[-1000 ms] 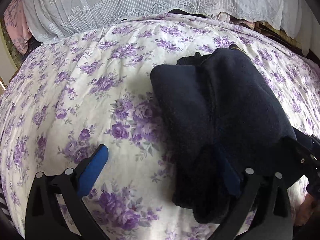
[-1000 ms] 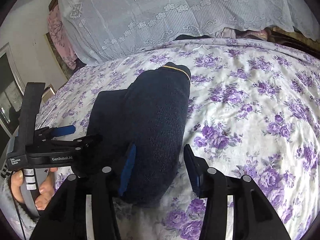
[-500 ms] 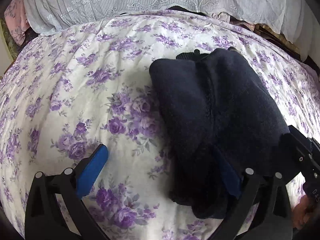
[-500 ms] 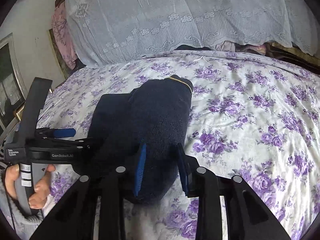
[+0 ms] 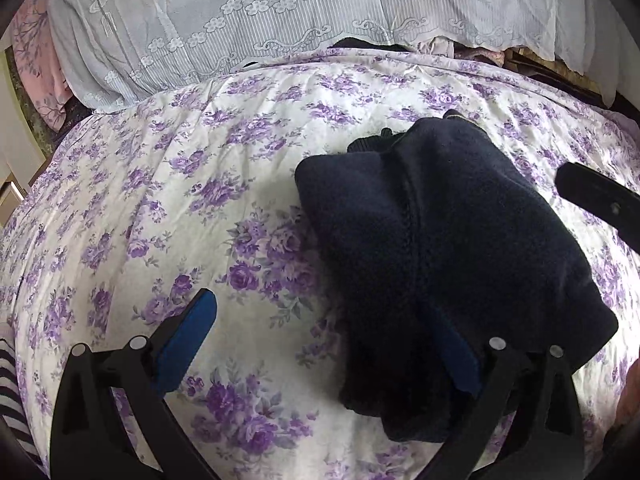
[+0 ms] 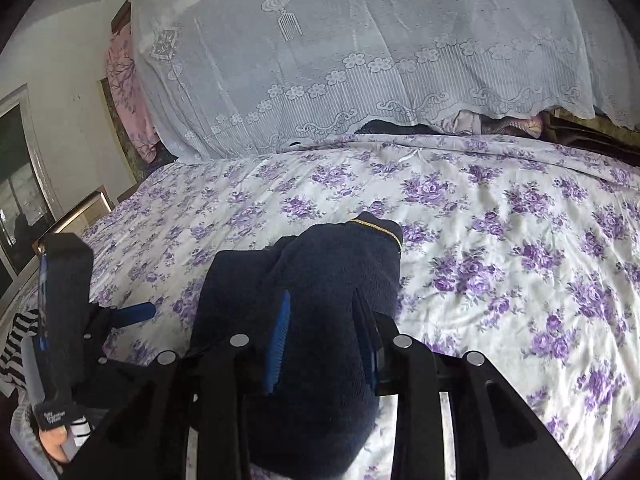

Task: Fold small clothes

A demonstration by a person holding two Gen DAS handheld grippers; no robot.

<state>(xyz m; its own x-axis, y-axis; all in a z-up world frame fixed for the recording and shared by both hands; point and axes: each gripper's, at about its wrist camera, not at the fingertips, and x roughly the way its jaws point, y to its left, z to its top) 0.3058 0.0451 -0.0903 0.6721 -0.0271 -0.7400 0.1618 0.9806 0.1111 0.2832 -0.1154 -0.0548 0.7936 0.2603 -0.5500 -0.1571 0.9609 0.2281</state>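
A dark navy knitted garment [image 5: 440, 240] lies folded in a long bundle on the purple-flowered bedspread [image 5: 160, 200]. It also shows in the right wrist view [image 6: 320, 280], with a thin gold trim at its far end. My left gripper [image 5: 320, 344] is open: its left finger [image 5: 188, 332] rests over bare bedspread and its right finger [image 5: 456, 352] sits against the garment's near edge. My right gripper [image 6: 324, 332] is shut on the garment's near end, the fabric squeezed between its blue pads.
A white lace cover [image 6: 360, 60] hangs over stacked bedding behind the bed. Some folded clothes [image 6: 500, 122] peek out under it. A striped cloth [image 6: 16, 344] lies at the near left. The left tool [image 6: 64, 320] shows in the right wrist view.
My right gripper's fingers have closed in on the garment's near end. The left gripper stays open and both views have tilted up a little.
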